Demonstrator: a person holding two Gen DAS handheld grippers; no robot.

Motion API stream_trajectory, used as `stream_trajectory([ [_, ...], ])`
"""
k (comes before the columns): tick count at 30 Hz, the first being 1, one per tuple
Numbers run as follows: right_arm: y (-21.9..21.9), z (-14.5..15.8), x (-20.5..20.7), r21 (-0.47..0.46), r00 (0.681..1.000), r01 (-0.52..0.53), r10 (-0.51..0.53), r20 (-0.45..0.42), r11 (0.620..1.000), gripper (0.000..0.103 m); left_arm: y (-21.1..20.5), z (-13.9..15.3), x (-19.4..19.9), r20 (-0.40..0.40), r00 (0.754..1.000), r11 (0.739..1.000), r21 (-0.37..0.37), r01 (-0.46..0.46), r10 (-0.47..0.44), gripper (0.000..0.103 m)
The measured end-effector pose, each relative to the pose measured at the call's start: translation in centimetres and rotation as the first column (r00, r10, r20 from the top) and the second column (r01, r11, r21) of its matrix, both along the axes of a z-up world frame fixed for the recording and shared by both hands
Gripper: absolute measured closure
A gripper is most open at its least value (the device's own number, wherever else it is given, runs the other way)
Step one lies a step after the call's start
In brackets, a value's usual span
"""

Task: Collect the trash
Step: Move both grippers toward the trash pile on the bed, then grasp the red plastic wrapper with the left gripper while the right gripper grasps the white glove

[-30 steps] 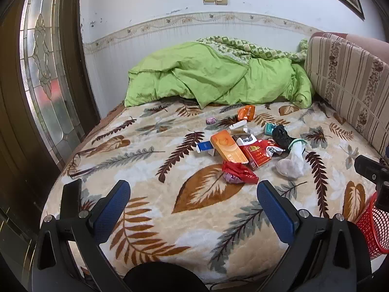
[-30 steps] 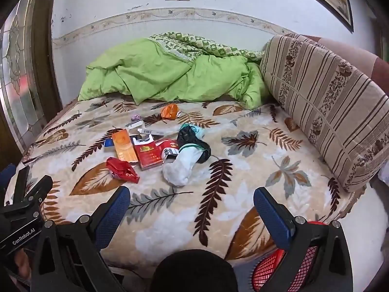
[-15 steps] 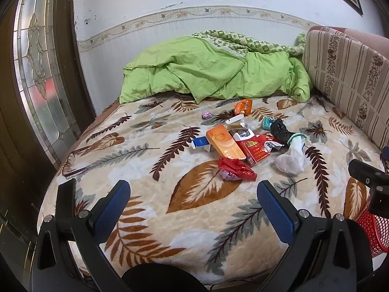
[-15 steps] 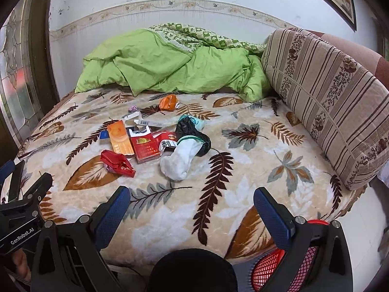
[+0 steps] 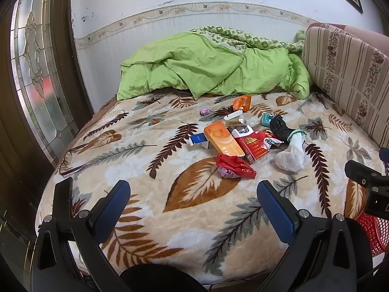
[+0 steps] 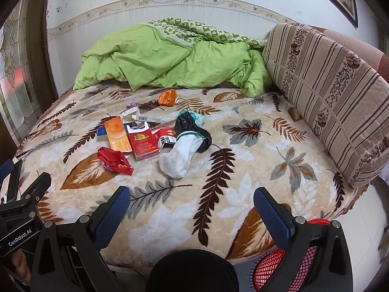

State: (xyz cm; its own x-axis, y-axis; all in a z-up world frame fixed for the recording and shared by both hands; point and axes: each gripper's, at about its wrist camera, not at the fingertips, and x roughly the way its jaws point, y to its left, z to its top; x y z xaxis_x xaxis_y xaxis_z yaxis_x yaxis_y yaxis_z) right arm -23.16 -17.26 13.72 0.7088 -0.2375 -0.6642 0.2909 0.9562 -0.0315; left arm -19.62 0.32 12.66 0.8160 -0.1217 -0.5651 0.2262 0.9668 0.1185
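Observation:
A heap of trash lies mid-bed on the leaf-print blanket (image 5: 136,160): a crumpled red wrapper (image 5: 237,166) (image 6: 114,160), an orange box (image 5: 222,138) (image 6: 118,133), a red cigarette pack (image 5: 252,146) (image 6: 143,143), a white sock (image 5: 291,155) (image 6: 181,155), a black bag (image 5: 279,126) (image 6: 192,129), an orange wrapper (image 5: 242,102) (image 6: 167,97) and a small purple wad (image 5: 205,111). My left gripper (image 5: 193,200) is open and empty, short of the red wrapper. My right gripper (image 6: 192,203) is open and empty, short of the sock.
A red mesh basket (image 6: 267,270) (image 5: 372,231) stands on the floor at the bed's near right corner. A green duvet (image 5: 206,65) is piled at the back. A striped headboard cushion (image 6: 328,92) lines the right side. A glass door (image 5: 36,73) is at left.
Both grippers have moved slightly forward toward the trash heap, which looks a little larger. Both stay open and empty.

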Motion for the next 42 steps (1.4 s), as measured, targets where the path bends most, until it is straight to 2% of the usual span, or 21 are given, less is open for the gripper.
stream_trajectory([
  [7, -0.1, -0.2, 0.1, 0.005, 1.000, -0.005, 0.005, -0.004, 1.000, 0.001, -0.1, -0.2, 0.0, -0.006, 1.000, 1.000, -0.002, 0.000, 0.000, 0.000],
  [16, -0.6, -0.8, 0.4, 0.029, 1.000, -0.003, 0.004, -0.024, 1.000, 0.001, 0.5, -1.0, 0.7, -0.050, 0.998, 1.000, -0.014, 0.023, -0.024, 0.000],
  [20, -2.0, -1.3, 1.0, 0.140, 1.000, -0.013, 0.017, -0.026, 0.990, 0.001, 1.3, -1.1, 2.3, -0.113, 0.992, 0.998, -0.048, 0.046, -0.051, 0.000],
  [23, -3.1, -1.9, 1.9, 0.259, 0.999, -0.028, 0.036, -0.025, 0.966, 0.001, 1.9, -1.4, 3.7, -0.160, 0.985, 0.996, -0.073, 0.049, -0.060, 0.000],
  [26, -3.9, -2.6, 3.0, 0.324, 0.998, -0.036, 0.051, -0.038, 0.945, 0.004, 2.1, -2.0, 5.3, -0.207, 0.975, 0.993, -0.104, 0.058, -0.079, 0.000],
  [31, -5.3, -3.8, 4.7, 0.435, 0.996, -0.022, 0.059, -0.072, 0.900, 0.022, 0.4, -3.6, 8.7, -0.303, 0.942, 0.982, -0.161, 0.096, -0.141, 0.008],
  [38, -7.0, -5.2, 6.7, 0.474, 0.994, 0.007, 0.045, -0.096, 0.880, 0.022, -2.7, -6.1, 12.8, -0.376, 0.912, 0.978, -0.186, 0.096, -0.161, 0.021],
  [42, -7.9, -5.8, 8.8, 0.486, 0.993, 0.001, 0.057, -0.106, 0.874, 0.022, -4.1, -7.0, 14.4, -0.390, 0.908, 0.979, -0.184, 0.087, -0.154, 0.021],
])
